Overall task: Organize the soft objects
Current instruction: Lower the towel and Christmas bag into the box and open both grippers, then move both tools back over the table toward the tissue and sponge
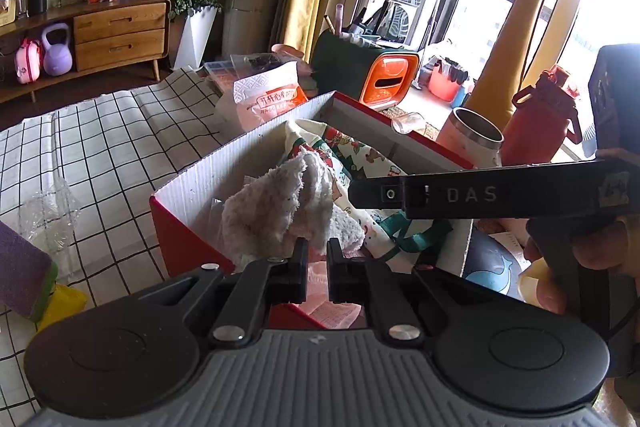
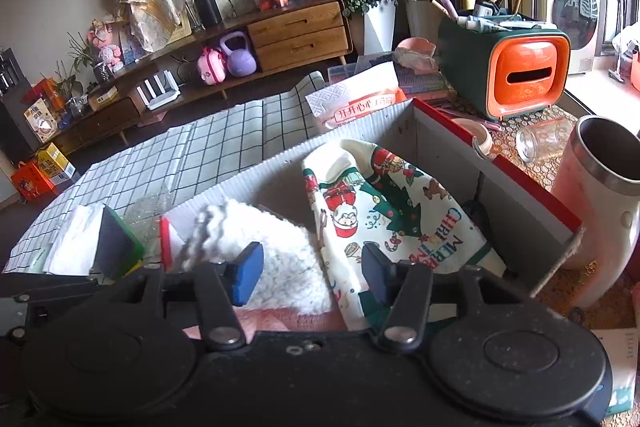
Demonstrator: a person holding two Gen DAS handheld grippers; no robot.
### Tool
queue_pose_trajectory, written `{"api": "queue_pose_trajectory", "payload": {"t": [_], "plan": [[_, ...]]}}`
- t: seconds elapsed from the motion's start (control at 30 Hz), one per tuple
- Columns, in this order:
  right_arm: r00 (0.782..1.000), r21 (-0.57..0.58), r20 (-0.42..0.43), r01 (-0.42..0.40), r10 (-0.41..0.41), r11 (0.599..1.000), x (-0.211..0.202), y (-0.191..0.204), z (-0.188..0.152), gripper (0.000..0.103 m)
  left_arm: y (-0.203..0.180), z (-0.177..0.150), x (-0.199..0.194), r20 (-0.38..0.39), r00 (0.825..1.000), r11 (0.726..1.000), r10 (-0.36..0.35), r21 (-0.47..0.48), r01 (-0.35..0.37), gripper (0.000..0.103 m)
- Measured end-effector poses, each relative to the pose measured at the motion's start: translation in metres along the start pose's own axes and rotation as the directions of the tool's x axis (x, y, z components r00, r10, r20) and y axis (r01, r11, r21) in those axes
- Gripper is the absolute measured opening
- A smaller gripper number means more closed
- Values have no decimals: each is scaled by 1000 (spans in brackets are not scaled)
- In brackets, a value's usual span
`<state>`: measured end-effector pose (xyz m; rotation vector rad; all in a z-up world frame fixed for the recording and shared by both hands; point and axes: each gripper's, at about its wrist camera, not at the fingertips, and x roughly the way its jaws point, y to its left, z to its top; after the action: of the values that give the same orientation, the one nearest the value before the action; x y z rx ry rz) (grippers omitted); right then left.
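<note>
**Desk:** What have you got on the left side?

**Me:** My left gripper (image 1: 317, 247) sits above the near edge of the red box (image 1: 188, 243); its jaws are nearly pressed together, only a thin slit between them; I see the white fluffy towel (image 1: 276, 203) bunched up just ahead of the tips, rising in a peak, but whether a fold of it is caught in that slit I cannot tell; pink fabric (image 1: 332, 307) shows below the jaws.

**Desk:** And the right?

**Me:** My right gripper (image 2: 312, 267) has its blue-padded fingers (image 2: 246, 273) spread apart; nothing is between them; I look straight down through the gap at the towel and, beside it, the Christmas-print cloth (image 2: 384, 211); in the left view that gripper's black finger reaches across over the same cloth, with the person's hand (image 1: 592, 267) behind it.

**Desk:** Where do the soft things lie?

**Me:** All inside the box, against its white corrugated inner wall; the towel on the left, the printed cloth on the right, touching each other; the cloth runs up toward the far corner; a teal strap lies at its near end.

**Desk:** Around the box?

**Me:** It stands on a checked tablecloth (image 2: 160, 163); a steel-rimmed tumbler (image 2: 604, 195) just beside its right wall; an orange-fronted organiser (image 2: 516, 75) behind; a dark sponge (image 2: 116, 247) near its left corner.
</note>
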<state>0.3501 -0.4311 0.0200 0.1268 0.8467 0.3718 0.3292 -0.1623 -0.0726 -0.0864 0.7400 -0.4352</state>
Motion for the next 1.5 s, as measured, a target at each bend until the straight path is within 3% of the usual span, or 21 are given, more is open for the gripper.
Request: {"api": "queue_pose_trajectory", "payload": {"t": [0.23, 0.37, 0.6, 0.87, 0.93, 1.07, 1.23, 1.37, 1.5], "plan": [[999, -25, 33, -15, 15, 1000, -27, 13, -3, 71, 5, -3, -29, 26, 1000, 999, -18, -33, 18, 8], [998, -39, 52, -37, 39, 999, -43, 26, -8, 75, 7, -6, -49, 46, 999, 1000, 29, -10, -29, 8], [992, -81, 74, -92, 98, 992, -62, 50, -19, 82, 24, -15, -84, 73, 996, 999, 45, -28, -43, 9], [985, -106, 82, -144, 153, 984, -71, 74, -28, 87, 52, -29, -118, 97, 993, 996, 66, -72, -59, 38], [984, -115, 79, -147, 157, 982, -71, 83, -31, 87, 58, -33, -127, 106, 992, 994, 75, -83, -66, 69], [982, -138, 70, -164, 175, 977, -69, 100, -37, 91, 72, -39, -141, 118, 988, 992, 99, -91, -89, 72], [978, -166, 55, -189, 201, 968, -63, 123, -44, 100, 97, -43, -156, 127, 985, 988, 116, -116, -101, 85], [976, -189, 30, -205, 214, 960, -53, 141, -51, 102, 120, -42, -162, 110, 983, 982, 145, -136, -130, 85], [975, -205, -8, -219, 222, 954, -38, 158, -57, 102, 143, -42, -165, 107, 982, 979, 154, -155, -136, 93]]}}
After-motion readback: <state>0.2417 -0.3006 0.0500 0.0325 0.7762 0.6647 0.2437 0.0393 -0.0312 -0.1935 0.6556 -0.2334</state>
